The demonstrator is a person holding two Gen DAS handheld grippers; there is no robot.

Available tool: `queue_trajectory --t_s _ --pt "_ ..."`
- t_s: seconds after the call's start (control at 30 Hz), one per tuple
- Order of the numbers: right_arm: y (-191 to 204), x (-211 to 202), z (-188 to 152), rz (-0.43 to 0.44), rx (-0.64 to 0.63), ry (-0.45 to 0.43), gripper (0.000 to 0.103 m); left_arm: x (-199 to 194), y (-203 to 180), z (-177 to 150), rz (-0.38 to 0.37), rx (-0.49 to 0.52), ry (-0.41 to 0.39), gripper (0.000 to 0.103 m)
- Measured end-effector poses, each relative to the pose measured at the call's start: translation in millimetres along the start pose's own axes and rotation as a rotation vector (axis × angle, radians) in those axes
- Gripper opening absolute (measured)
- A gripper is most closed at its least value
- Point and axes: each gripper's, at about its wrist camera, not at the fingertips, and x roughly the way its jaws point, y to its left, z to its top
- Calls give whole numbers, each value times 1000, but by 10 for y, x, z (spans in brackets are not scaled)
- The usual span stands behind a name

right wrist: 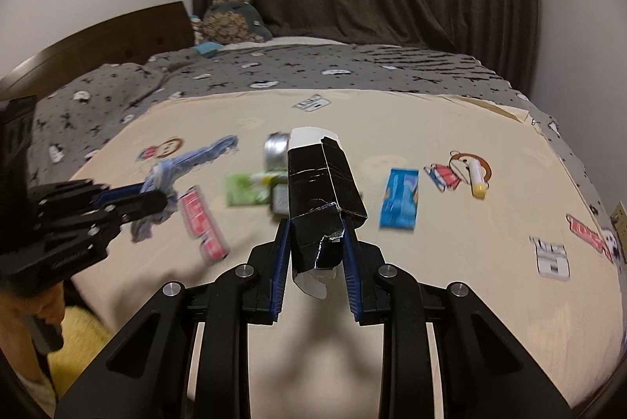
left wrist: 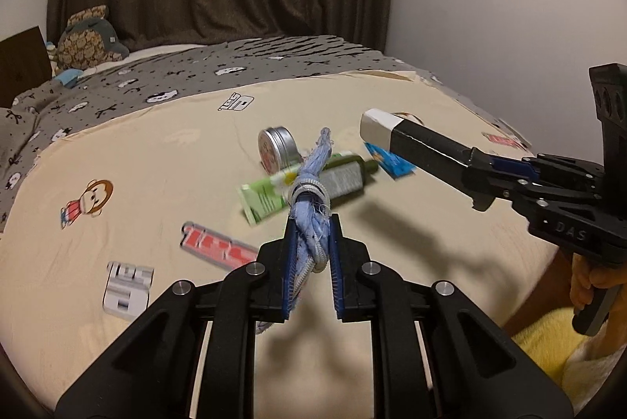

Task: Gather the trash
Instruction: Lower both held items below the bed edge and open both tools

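Left tongs (left wrist: 311, 223) clenched on blue rope scrap (left wrist: 311, 184), held above bed (left wrist: 156, 152): soft, frayed, light, best gripped at wrapped knot. Right tongs (right wrist: 315, 242) grasping black carton (right wrist: 319, 180) at torn end: light, crushable, needs gentle squeeze. Green tube (left wrist: 270, 193), tin (left wrist: 276, 146), blue wrapper (right wrist: 399, 199) lie on bed.
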Motion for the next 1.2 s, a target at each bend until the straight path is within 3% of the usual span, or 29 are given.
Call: queue_trajectory --t_s 0.2,0.37,0.57,0.67,0.8,0.97,1.2 --pt "152 -393 -455 49 -7 9 26 -435 -271 -471 21 47 -14 14" --pt "247 -585 -841 90 23 72 27 -666 -425 -850 -15 51 13 14" --pt "338 -783 -1282 174 52 171 27 -728 -491 -1390 -43 22 110 14" --pt "416 -811 -1451 172 33 243 27 -717 -494 -1583 -57 5 158 14" --pt "512 -672 -1734 167 34 378 27 -645 -506 -1799 -77 -7 222 14" --pt "617 -271 -2142 163 83 556 27 -417 -538 -2133 -124 -29 356 14" --pt "686 126 -2496 154 144 673 27 -15 -530 -2534 -158 -65 541 14"
